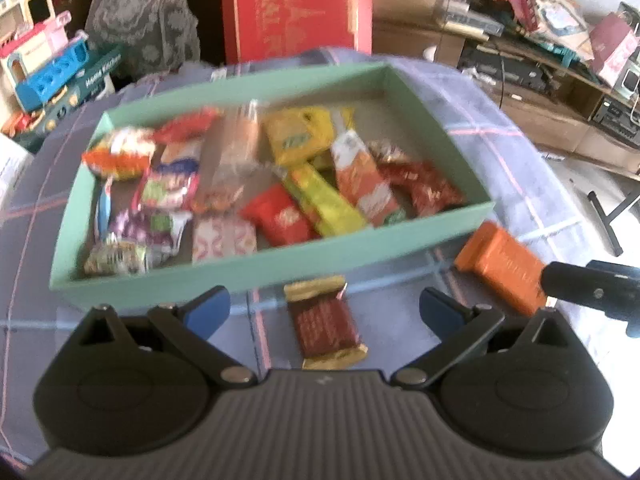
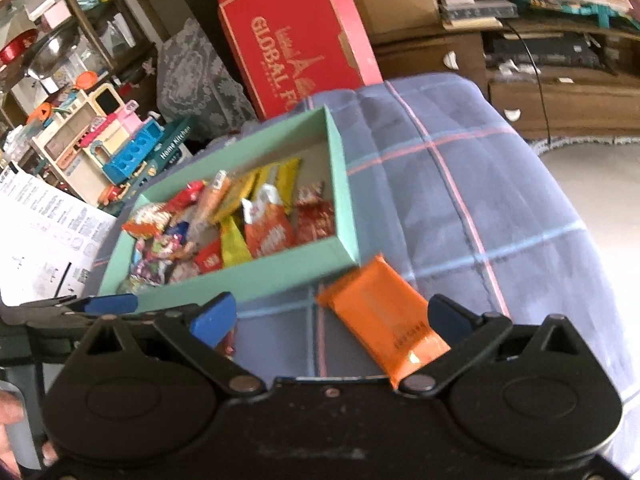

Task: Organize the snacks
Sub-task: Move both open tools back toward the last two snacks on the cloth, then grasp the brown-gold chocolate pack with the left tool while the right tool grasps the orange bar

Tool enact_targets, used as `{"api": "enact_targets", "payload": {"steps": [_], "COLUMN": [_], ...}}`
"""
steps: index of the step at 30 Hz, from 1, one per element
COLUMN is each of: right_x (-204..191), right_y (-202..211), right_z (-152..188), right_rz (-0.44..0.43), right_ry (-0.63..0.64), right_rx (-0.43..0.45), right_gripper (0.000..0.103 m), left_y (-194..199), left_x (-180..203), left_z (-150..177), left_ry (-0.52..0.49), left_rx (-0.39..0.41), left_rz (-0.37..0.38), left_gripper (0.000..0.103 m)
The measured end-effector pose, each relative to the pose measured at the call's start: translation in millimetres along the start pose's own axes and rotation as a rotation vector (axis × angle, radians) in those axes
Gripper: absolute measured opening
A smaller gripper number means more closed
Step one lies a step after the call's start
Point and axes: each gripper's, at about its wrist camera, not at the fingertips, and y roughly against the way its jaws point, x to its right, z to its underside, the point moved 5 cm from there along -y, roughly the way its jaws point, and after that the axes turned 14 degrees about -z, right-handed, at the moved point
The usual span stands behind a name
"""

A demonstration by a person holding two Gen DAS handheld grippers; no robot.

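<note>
well, the brown-and-gold bar [image 1: 326, 320] lies flat on the checked cloth [image 1: 400, 320], right between the left gripper [image 1: 325, 312] and its wide-open, empty fingers, just short of the green box [image 1: 256, 264] of snacks ahead. it looks light, thin, a bit slick in its wrapper; i'd pinch across its narrow middle. off to that gripper's right, the orange pack [image 2: 380, 316] sits inside the right gripper [image 2: 332, 316], also spread wide and holding nothing, near the box's corner.
</note>
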Motion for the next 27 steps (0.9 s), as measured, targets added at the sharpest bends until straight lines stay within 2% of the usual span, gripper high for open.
{"api": "enact_targets", "payload": {"steps": [6, 12, 23, 27], "right_x": [19.1, 21.9, 21.0, 21.4], "right_y": [-4.3, -10.4, -39.6, -51.9], "right_z": [16.8, 14.5, 4.1, 1.3], "right_rz": [0.027, 0.044, 0.085, 0.093], "right_ry": [-0.034, -0.011, 0.122, 0.172], "right_rx": [-0.028, -0.047, -0.118, -0.148], "right_gripper": [0.103, 0.103, 0.103, 0.097], "left_y": [-18.0, -30.3, -44.5, -47.7], "left_x": [-3.1, 0.6, -0.7, -2.2], "left_z": [15.2, 20.3, 21.5, 21.7], "left_ry": [0.007, 0.004, 0.007, 0.010], "left_rx": [-0.055, -0.080, -0.109, -0.116], "left_rz": [-0.023, -0.029, -0.041, -0.043], "left_gripper": [0.103, 0.103, 0.103, 0.103]}}
